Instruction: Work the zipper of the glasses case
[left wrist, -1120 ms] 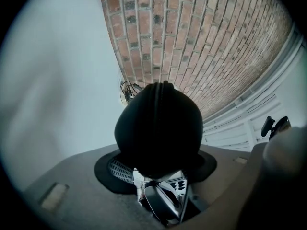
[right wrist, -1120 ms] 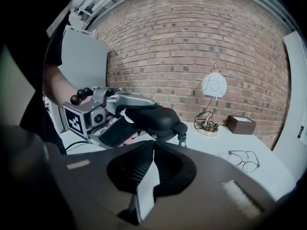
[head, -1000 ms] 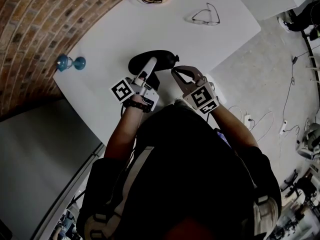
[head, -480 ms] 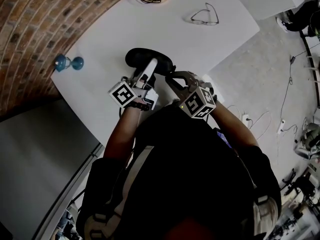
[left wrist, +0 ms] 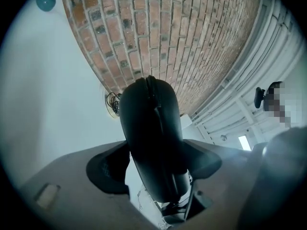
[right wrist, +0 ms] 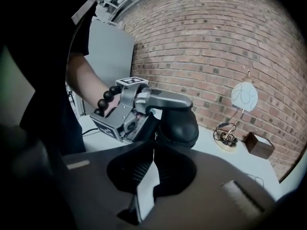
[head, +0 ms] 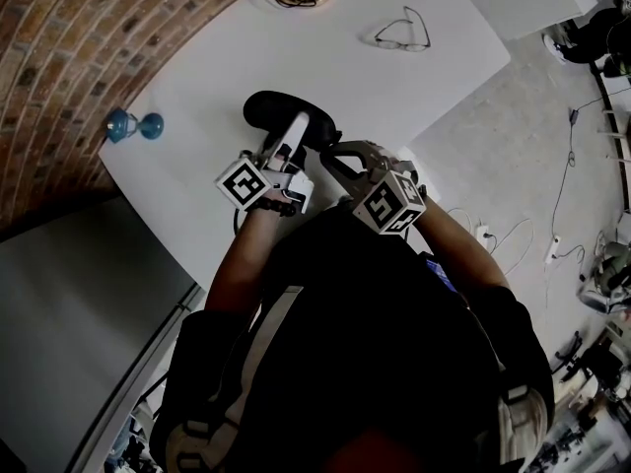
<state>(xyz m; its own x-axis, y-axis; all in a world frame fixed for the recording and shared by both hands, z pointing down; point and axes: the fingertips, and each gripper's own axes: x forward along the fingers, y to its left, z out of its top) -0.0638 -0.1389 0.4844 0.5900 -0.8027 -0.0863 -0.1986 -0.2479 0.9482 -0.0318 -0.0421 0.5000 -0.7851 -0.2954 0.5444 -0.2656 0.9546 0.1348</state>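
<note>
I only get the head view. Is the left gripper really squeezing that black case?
Observer: Yes. The left gripper view shows the left gripper with both jaws pressed against the glasses case.
Child: Where's the zipper?
Observer: The zipper line runs down the case's middle, facing that camera.
Child: And the right one?
Observer: The right gripper has its jaw tips together, seemingly on the small zipper pull.

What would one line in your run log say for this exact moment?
left gripper: shut on glasses case | right gripper: pinching zipper pull | spectacles: apart on table
</note>
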